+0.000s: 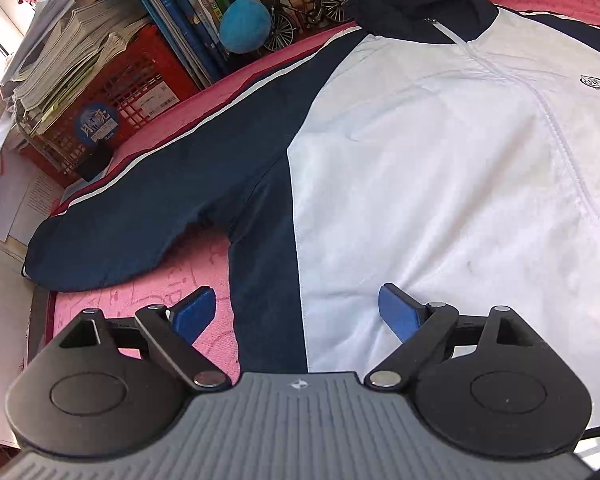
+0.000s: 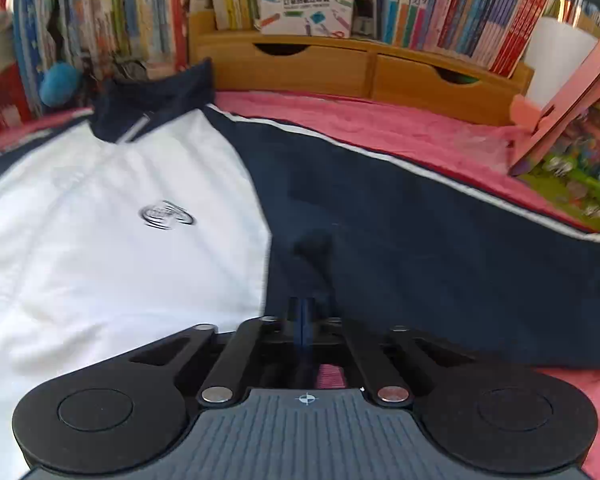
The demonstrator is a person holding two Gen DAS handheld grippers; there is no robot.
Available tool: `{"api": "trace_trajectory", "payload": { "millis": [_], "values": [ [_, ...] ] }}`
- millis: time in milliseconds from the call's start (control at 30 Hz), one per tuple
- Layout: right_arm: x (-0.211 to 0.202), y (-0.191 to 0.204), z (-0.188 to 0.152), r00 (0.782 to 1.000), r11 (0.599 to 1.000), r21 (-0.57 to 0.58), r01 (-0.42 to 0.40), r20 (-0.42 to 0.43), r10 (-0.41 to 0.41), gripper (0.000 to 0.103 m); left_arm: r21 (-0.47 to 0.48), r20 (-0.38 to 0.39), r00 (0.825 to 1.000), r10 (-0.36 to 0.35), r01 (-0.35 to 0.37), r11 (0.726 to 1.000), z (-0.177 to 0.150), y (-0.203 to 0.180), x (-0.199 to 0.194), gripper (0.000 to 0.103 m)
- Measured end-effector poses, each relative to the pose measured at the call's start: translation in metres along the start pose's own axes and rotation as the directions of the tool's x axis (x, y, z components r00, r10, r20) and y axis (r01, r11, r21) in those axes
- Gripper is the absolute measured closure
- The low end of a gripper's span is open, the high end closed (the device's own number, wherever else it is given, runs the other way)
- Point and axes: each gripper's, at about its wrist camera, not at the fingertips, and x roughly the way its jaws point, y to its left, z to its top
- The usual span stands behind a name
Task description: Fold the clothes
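The left gripper [image 1: 294, 312] hung with fingers spread wide, nothing between them, above the jacket [image 1: 420, 184] near its hem. The right gripper [image 2: 302, 316] had its fingers pinched together on the jacket's navy side panel. The jacket lay flat, front up, on the pink-covered desk [image 2: 380, 128], collar toward the far-edge books [image 2: 460, 12].

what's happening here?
A person with a claw in each hand is starting to fold a navy-and-white jacket spread flat, zipped, on a pink cloth. The left claw hangs open over the hem. The right claw looks pinched shut on navy fabric by the side panel. No fold yet.
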Motion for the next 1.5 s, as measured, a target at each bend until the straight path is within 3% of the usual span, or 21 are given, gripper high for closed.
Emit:
{"api": "trace_trajectory", "payload": {
  "millis": [33,67,133,167,233,267,333,400,500,567,667,700,800,867,1067,1100,1167,1267,1333,1400,1500],
  "values": [
    [0.002,0.001,0.004,0.987,0.984,-0.074,0.163,0.01,-0.163,0.062,-0.007,-0.003,1.0,0.004,-0.004,1.0,-0.001,0.002,0.0,0.011],
    [-0.005,-0.01,0.001,0.991,0.991,0.0,0.136,-0.011,-0.136,0.037,-0.015,-0.011,1.0,0.004,-0.004,1.0,-0.003,0.005,-0.001,0.011],
    [-0.023,-0.035,-0.007,0.999,0.978,0.209,0.013,-0.047,-0.003,0.035,-0.026,-0.026,1.0,0.004,-0.005,1.0,-0.006,0.009,-0.004,0.011],
    [-0.032,-0.047,-0.012,0.996,0.949,0.312,-0.046,-0.054,0.066,0.035,-0.029,-0.032,0.999,0.004,-0.005,1.0,-0.009,0.01,-0.005,0.011],
    [-0.05,-0.072,-0.02,0.978,0.849,0.507,-0.151,-0.047,0.203,0.036,-0.023,-0.041,0.999,-0.001,0.0,1.0,-0.013,0.011,-0.01,0.011],
    [-0.06,-0.072,-0.029,0.955,0.807,0.548,-0.218,-0.049,0.292,0.036,-0.02,-0.048,0.999,-0.008,0.007,1.0,-0.018,0.011,-0.014,0.01],
    [-0.088,-0.059,-0.055,0.907,0.766,0.573,-0.292,-0.09,0.412,0.036,-0.01,-0.062,0.998,-0.024,0.023,1.0,-0.025,0.01,-0.021,0.01],
    [-0.115,-0.051,-0.085,0.855,0.735,0.599,-0.317,-0.154,0.495,0.036,-0.014,-0.073,0.996,-0.043,0.042,0.999,-0.034,0.01,-0.026,0.009],
    [-0.146,-0.046,-0.136,0.748,0.678,0.666,-0.311,-0.268,0.607,0.036,-0.048,-0.081,0.994,-0.079,0.076,0.996,-0.041,0.015,-0.03,0.006],
    [-0.154,-0.033,-0.159,0.709,0.657,0.698,-0.285,-0.308,0.635,0.032,-0.086,-0.083,0.99,-0.11,0.103,0.991,-0.041,0.021,-0.028,0.004],
    [-0.147,-0.007,-0.181,0.677,0.592,0.77,-0.239,-0.305,0.67,0.027,-0.129,-0.091,0.984,-0.155,0.143,0.981,-0.035,0.03,-0.023,0.001],
    [-0.145,0.001,-0.185,0.67,0.569,0.785,-0.245,-0.288,0.685,0.036,-0.123,-0.088,0.982,-0.167,0.156,0.98,-0.035,0.032,-0.023,0.001],
    [-0.163,0.012,-0.187,0.715,0.681,0.668,-0.299,-0.315,0.624,0.054,-0.094,-0.069,0.979,-0.193,0.186,0.978,-0.036,0.036,-0.023,0.0],
    [-0.177,0.018,-0.189,0.749,0.752,0.572,-0.328,-0.328,0.576,0.053,-0.058,-0.045,0.976,-0.211,0.208,0.976,-0.038,0.037,-0.023,0.0],
    [-0.203,0.026,-0.197,0.777,0.859,0.486,-0.163,-0.474,0.415,0.052,0.043,-0.031,0.976,-0.214,0.215,0.976,-0.035,0.037,-0.027,0.0],
    [-0.212,0.027,-0.194,0.794,0.864,0.475,-0.166,-0.455,0.403,0.043,0.071,-0.027,0.979,-0.202,0.203,0.977,-0.037,0.036,-0.031,0.002],
    [-0.23,0.035,-0.185,0.846,0.91,0.366,-0.197,-0.405,0.346,0.037,0.116,-0.014,0.978,-0.207,0.207,0.971,-0.043,0.037,-0.044,0.006],
    [-0.249,0.071,-0.173,0.919,0.975,0.053,-0.214,-0.328,0.219,0.033,0.142,0.01,0.958,-0.287,0.283,0.949,-0.064,0.044,-0.073,0.006],
    [-0.258,0.103,-0.175,0.958,0.964,-0.19,-0.187,-0.253,0.136,0.024,0.156,0.012,0.946,-0.323,0.317,0.936,-0.08,0.043,-0.093,0.006],
    [-0.266,0.131,-0.189,0.985,0.913,-0.383,-0.14,-0.148,0.089,0.017,0.207,0.012,0.944,-0.329,0.32,0.925,-0.102,0.037,-0.109,0.006],
    [-0.266,0.159,-0.218,0.999,0.84,-0.54,0.048,0.043,-0.029,0.003,0.323,0.016,0.956,-0.292,0.272,0.907,-0.136,0.015,-0.124,0.005]
  ]
}}
